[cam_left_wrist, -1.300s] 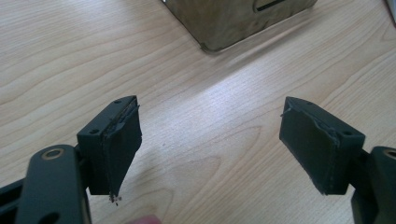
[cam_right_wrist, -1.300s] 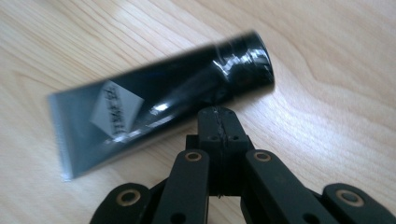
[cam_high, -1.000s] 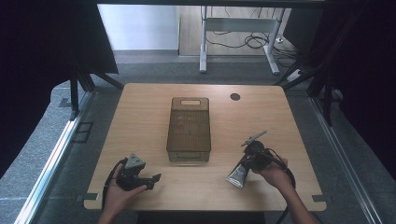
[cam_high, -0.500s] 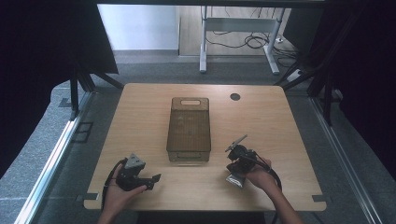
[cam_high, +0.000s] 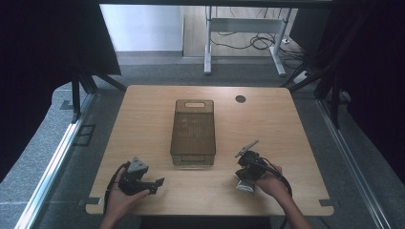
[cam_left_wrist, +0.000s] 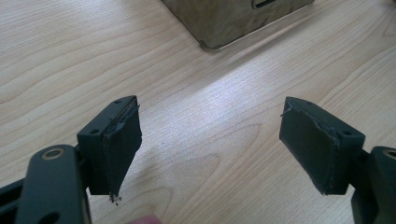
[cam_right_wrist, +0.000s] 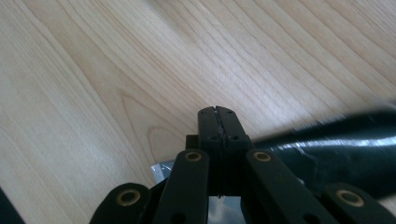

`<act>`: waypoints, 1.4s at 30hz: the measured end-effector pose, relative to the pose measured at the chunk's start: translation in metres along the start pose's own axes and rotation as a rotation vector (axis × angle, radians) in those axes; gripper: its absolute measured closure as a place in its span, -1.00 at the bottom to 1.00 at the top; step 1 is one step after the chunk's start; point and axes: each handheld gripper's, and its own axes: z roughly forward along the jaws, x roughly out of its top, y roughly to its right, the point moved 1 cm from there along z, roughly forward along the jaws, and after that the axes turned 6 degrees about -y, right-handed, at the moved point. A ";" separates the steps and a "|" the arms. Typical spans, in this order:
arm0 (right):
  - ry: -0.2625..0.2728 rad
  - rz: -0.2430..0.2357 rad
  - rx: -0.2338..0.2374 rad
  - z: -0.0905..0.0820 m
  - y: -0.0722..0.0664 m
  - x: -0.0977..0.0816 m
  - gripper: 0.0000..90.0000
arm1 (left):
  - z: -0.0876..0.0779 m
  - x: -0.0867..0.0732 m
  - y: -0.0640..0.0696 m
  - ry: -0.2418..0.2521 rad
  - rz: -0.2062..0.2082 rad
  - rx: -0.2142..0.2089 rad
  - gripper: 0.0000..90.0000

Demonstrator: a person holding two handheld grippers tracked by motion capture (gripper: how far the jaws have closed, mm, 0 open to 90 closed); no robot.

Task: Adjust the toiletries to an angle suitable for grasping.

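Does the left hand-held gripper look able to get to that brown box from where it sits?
Probably yes. The left hand-held gripper has its jaws open, and bare table lies between it and the brown box, with nothing in the way.

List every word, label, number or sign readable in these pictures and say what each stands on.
None can be read.
Translucent brown plastic box: faint marks on its lid, too small and blurred to read.
Light wooden table: bare grain and a round black hole, no print.
Black left gripper and black right gripper: no lettering on their pads.
Silvery foil packet under the right gripper: no legible print.
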 end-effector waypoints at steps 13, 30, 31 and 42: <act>0.003 0.026 -0.002 -0.011 0.007 -0.024 0.99 | 0.002 0.000 0.001 -0.007 0.000 -0.004 -0.53; -0.009 0.088 -0.034 -0.020 0.027 -0.045 0.99 | 0.003 -0.001 -0.001 -0.004 -0.004 -0.001 -0.52; -0.009 0.089 -0.034 -0.020 0.027 -0.045 0.99 | 0.003 -0.001 -0.001 -0.004 -0.004 -0.001 -0.52; 0.047 0.064 -0.001 -0.030 0.023 -0.042 0.84 | 0.004 -0.001 0.000 -0.008 0.002 -0.005 -0.53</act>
